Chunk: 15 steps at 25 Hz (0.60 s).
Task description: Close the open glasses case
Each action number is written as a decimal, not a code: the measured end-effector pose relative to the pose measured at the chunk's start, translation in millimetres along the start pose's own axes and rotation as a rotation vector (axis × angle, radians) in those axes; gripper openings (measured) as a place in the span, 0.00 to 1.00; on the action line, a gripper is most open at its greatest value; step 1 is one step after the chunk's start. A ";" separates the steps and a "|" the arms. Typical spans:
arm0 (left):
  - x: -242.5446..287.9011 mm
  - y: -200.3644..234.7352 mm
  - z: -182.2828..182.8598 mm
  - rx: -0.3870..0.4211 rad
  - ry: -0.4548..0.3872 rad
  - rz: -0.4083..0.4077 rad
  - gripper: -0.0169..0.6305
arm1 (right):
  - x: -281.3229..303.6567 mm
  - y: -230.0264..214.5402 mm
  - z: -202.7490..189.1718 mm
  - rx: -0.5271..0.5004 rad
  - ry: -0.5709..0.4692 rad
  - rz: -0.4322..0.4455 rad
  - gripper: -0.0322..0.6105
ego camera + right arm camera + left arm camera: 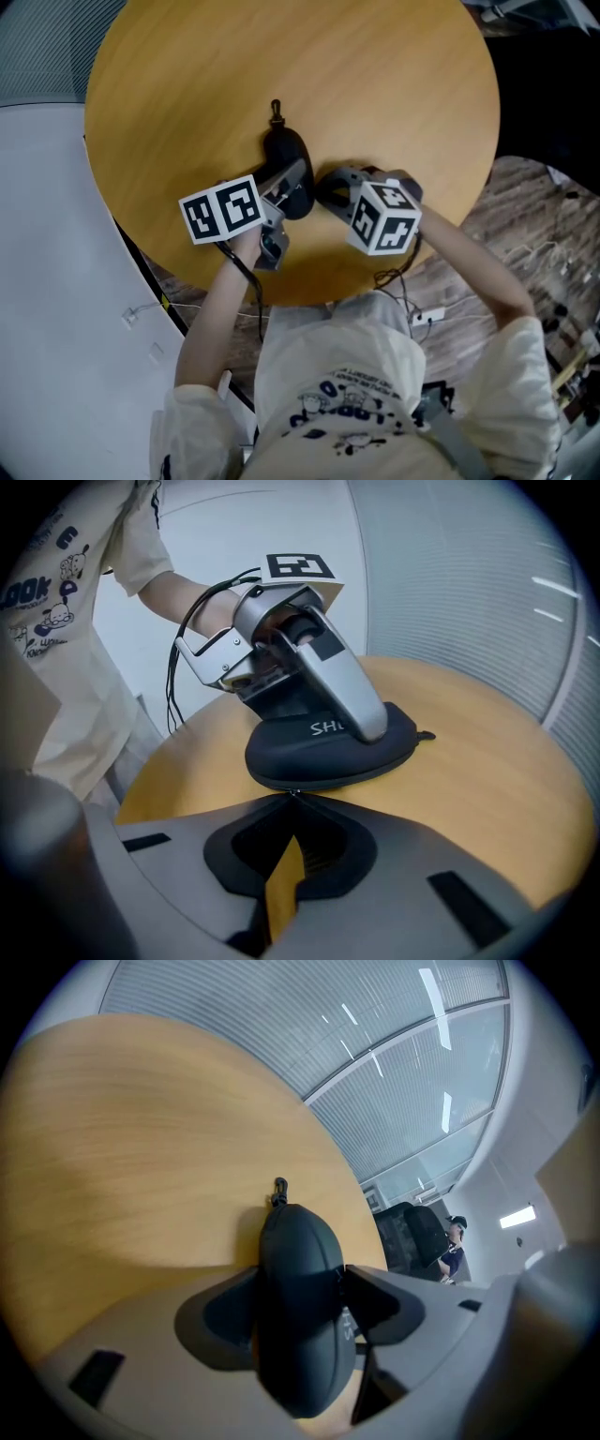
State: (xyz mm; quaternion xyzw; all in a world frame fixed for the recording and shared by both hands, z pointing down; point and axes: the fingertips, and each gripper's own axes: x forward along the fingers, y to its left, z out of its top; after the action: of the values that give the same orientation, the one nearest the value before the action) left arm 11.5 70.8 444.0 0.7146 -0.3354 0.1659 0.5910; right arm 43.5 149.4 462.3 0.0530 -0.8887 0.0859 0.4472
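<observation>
Left tongs point(302, 1307) are clamping the glasses case point(323, 752) mid-body on the table point(375, 94), closed right tongs point(291, 803) are pinching its zipper pull point(292, 793) at their tips, case looking light, semi-stiff and probably slide-prone unless pinned.

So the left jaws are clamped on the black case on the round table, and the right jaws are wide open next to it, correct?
Not quite: the right gripper has its jaws shut, tips together at the edge of the case, as the right gripper view shows. The left gripper is clamped on the black case on the round table.
</observation>
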 end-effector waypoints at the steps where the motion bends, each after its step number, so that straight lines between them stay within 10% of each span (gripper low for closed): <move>1: -0.2 1.4 0.1 -0.001 -0.002 0.001 0.47 | 2.1 5.3 0.4 0.026 -0.005 -0.010 0.05; 15: -2.4 6.7 6.9 -0.029 -0.050 0.009 0.47 | 14.8 29.0 20.1 0.592 -0.168 -0.301 0.05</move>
State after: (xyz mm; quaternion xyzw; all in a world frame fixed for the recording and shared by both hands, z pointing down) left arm 4.2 64.4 445.7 0.7086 -0.3556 0.1458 0.5918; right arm 14.0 173.6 459.4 0.3180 -0.8412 0.2685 0.3452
